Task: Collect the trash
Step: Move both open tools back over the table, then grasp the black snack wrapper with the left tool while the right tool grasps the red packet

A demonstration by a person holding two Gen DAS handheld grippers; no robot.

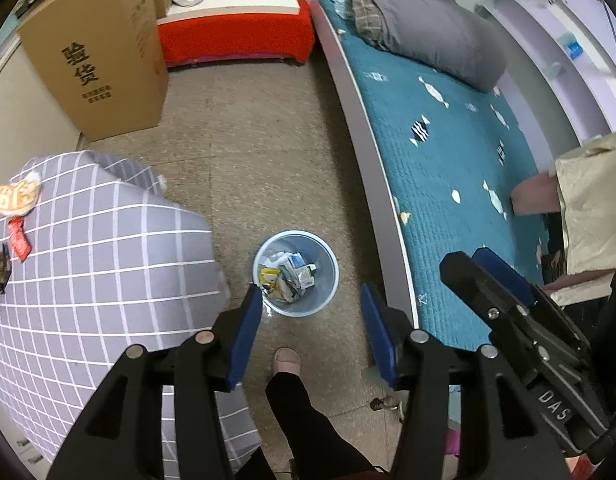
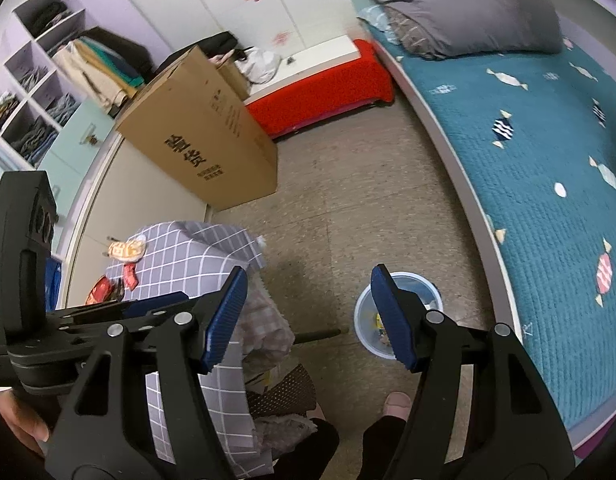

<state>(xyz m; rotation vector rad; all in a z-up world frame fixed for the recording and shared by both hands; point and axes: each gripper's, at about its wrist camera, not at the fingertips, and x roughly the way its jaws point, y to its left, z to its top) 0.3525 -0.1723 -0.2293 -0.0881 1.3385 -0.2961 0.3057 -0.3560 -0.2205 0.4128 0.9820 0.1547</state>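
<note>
Both sets of tongs released and empty: left gripper [image 1: 310, 320], right gripper [image 2: 308, 316]. Remaining wrappers [image 1: 18, 240] lie on the checked tablecloth [image 1: 108, 248], bin [image 1: 296, 274] on the floor. Probably light, crinkly, slippery film; I pinch a raised edge.

A grey checked cloth [image 1: 108, 248] covers the small table, on which an orange snack packet [image 1: 14, 199] and red wrappers [image 1: 19, 238] are laid near its far edge. On the speckled floor [image 1: 248, 160] a pale blue bin [image 1: 296, 274] of trash, a cardboard box [image 1: 96, 52] and a red bench [image 1: 236, 40] are set
</note>
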